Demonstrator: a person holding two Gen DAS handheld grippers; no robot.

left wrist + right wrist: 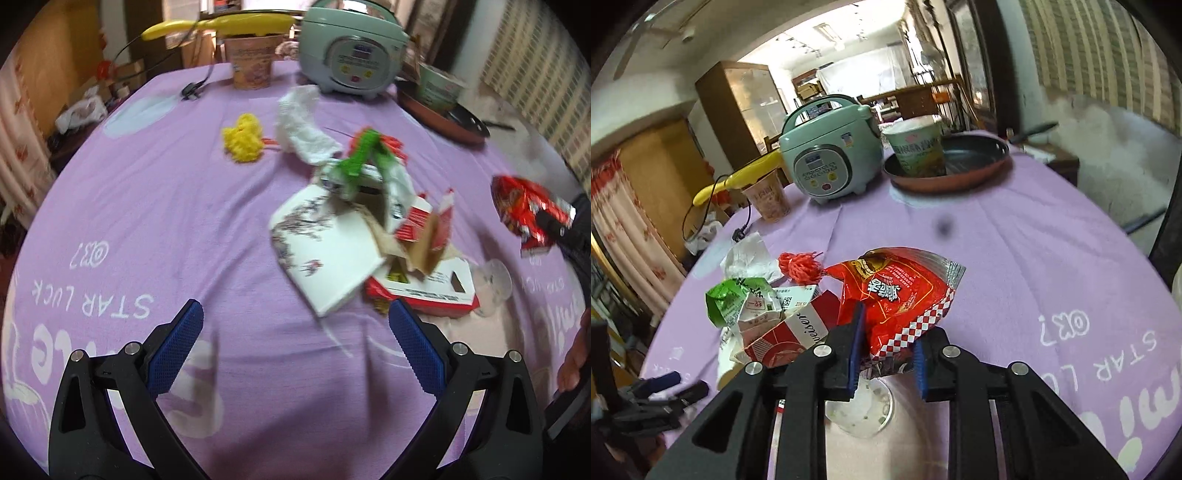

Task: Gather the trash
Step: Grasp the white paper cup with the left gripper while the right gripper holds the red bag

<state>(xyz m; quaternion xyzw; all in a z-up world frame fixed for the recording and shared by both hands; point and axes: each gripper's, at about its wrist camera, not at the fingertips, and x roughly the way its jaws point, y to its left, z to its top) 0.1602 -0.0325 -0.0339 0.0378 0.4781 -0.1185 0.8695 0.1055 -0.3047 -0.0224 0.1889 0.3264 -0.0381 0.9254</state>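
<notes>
My right gripper [888,347] is shut on a red snack bag [897,291] and holds it above the purple tablecloth; the bag also shows at the right of the left wrist view [524,210]. My left gripper [295,332] is open and empty, just short of a trash pile: a white printed carton [325,251], a red and white carton [424,291], a green wrapper [362,155], a white tissue [303,125] and a yellow yarn ball [243,138]. A clear plastic lid [860,410] lies under the right gripper.
At the far side stand a mint rice cooker [831,158], a frying pan [949,170] with a green noodle cup [919,147] in it, and an orange noodle cup [253,62] under a yellow utensil [207,24]. A black plug [190,92] lies on the cloth.
</notes>
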